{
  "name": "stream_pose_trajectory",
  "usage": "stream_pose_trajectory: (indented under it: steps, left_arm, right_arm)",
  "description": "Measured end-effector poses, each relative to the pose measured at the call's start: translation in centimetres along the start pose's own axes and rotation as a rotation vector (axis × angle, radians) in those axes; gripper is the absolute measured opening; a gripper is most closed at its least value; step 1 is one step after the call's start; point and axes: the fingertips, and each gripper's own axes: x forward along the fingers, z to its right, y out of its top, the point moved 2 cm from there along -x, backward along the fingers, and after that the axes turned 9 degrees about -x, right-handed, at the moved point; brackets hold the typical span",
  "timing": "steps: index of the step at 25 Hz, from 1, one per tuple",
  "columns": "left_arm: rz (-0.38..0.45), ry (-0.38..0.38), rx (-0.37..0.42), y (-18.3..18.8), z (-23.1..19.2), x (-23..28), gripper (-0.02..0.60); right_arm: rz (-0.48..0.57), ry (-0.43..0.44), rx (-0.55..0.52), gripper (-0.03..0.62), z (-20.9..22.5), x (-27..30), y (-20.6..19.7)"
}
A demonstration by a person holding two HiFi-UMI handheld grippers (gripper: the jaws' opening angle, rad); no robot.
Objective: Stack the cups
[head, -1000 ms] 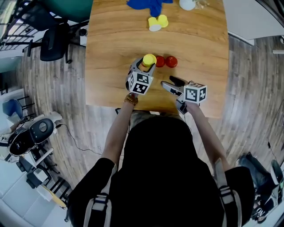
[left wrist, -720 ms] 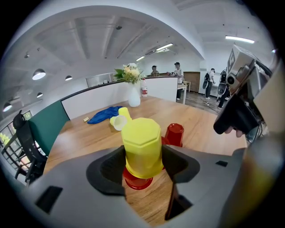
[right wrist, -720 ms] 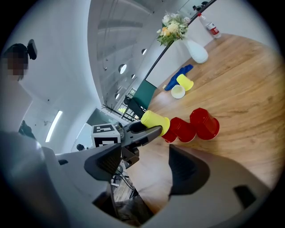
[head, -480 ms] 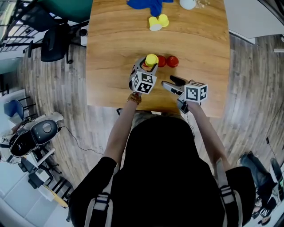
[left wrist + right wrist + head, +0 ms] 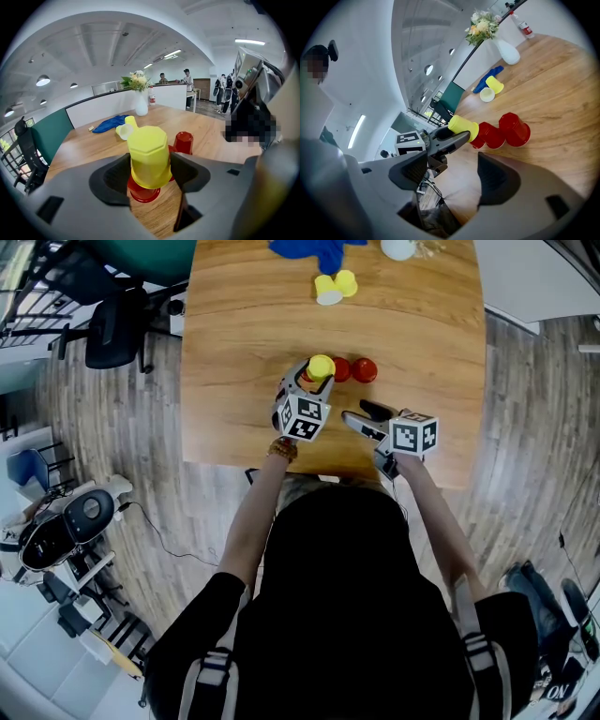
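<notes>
The left gripper (image 5: 150, 176) is clamping an upturned yellow cup (image 5: 149, 157) by its sides and holding it mouth-down over an upturned red cup (image 5: 143, 193), probably not fully seated. The pair is sitting mid-tabletop (image 5: 234, 352), just beside two more red cups (image 5: 364, 370). The right gripper (image 5: 364, 418) is hovering near the near edge, jaws spread and empty. Two spare yellow cups (image 5: 334, 287) are lying by the far edge.
</notes>
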Motion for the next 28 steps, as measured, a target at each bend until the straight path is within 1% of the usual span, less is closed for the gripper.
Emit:
stream_pose_trajectory:
  steps: [4, 7, 10, 13, 16, 18, 22, 26, 28]
  left_arm:
    - [-0.007, -0.005, -0.001, 0.0, 0.1, 0.4, 0.27]
    - [0.0, -0.001, 0.0, 0.0, 0.2, 0.1, 0.284]
    - [0.035, 0.005, -0.014, 0.5, 0.0, -1.0, 0.287]
    - [0.092, 0.013, -0.027, 1.2, -0.2, -3.1, 0.287]
    - [0.153, 0.046, -0.07, 2.0, -1.1, -5.9, 0.287]
    - [0.176, 0.068, -0.103, 2.1, -1.6, -7.4, 0.287]
    - [0.165, 0.096, -0.127, 0.6, -2.0, -8.6, 0.287]
    - [0.162, 0.117, -0.143, -0.4, -2.2, -9.5, 0.285]
    - [0.157, 0.123, -0.15, -0.8, -2.2, -9.6, 0.285]
  right_arm:
    - [0.001, -0.008, 0.004, 0.334, 0.2, -0.2, -0.1]
    - [-0.007, -0.023, 0.0, 0.342, 0.6, -0.4, -0.4]
    - [-0.009, -0.054, -0.045, 0.35, 1.2, -1.0, 0.5]
    - [0.029, -0.105, -0.115, 0.35, 2.3, -2.6, 3.1]
    - [0.074, -0.144, -0.203, 0.35, 4.4, -3.9, 6.9]
    - [0.098, -0.166, -0.271, 0.35, 6.3, -4.2, 9.7]
    - [0.102, -0.234, -0.441, 0.348, 10.0, -3.0, 15.0]
    - [0.095, -0.285, -0.656, 0.348, 11.7, 0.1, 19.4]
    - [0.094, -0.317, -0.732, 0.348, 12.9, 1.7, 21.0]
